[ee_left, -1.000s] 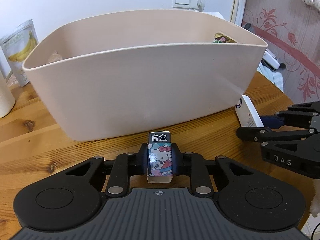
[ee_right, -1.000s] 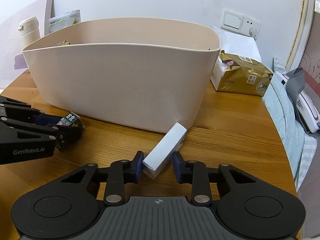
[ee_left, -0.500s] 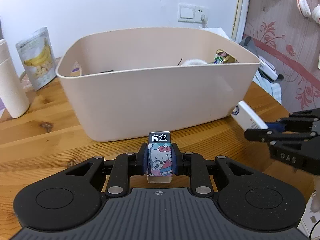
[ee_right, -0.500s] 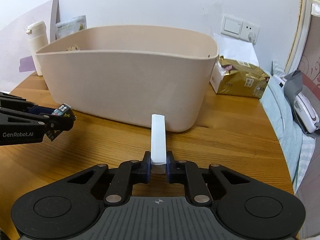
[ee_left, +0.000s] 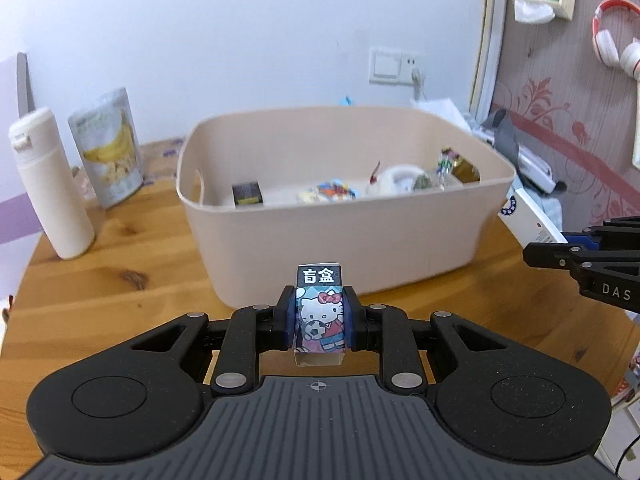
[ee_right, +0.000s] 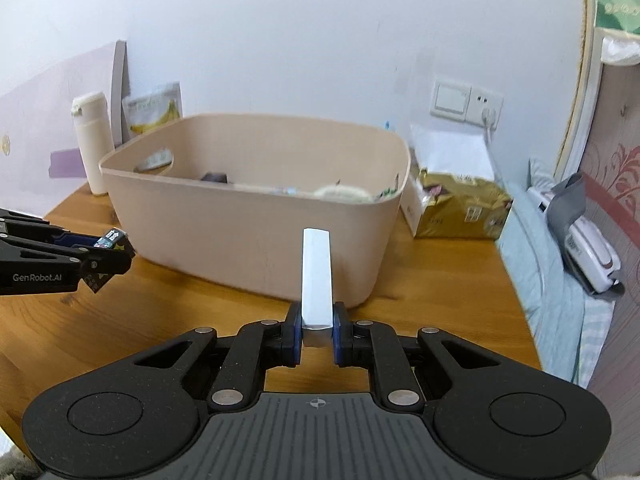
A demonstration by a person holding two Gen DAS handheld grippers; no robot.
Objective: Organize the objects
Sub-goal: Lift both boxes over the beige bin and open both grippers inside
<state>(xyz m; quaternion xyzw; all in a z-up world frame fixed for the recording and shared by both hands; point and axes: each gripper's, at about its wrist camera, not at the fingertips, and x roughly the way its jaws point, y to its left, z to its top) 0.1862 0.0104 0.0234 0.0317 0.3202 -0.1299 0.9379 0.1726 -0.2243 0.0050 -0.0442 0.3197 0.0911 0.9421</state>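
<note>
only left view shows cartoon box face, bin contents.

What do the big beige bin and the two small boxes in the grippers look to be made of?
Beige bin: likely matte moulded plastic, with a thin smooth wall and rounded rim. Cartoon-cat printed box: printed card, with an open folded bottom end. Slim white box: probably coated card, with sharp edges and a slight sheen.

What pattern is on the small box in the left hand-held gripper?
A cartoon cat with a red bow on the small box, under white characters on black; clearest in the left wrist view.
</note>
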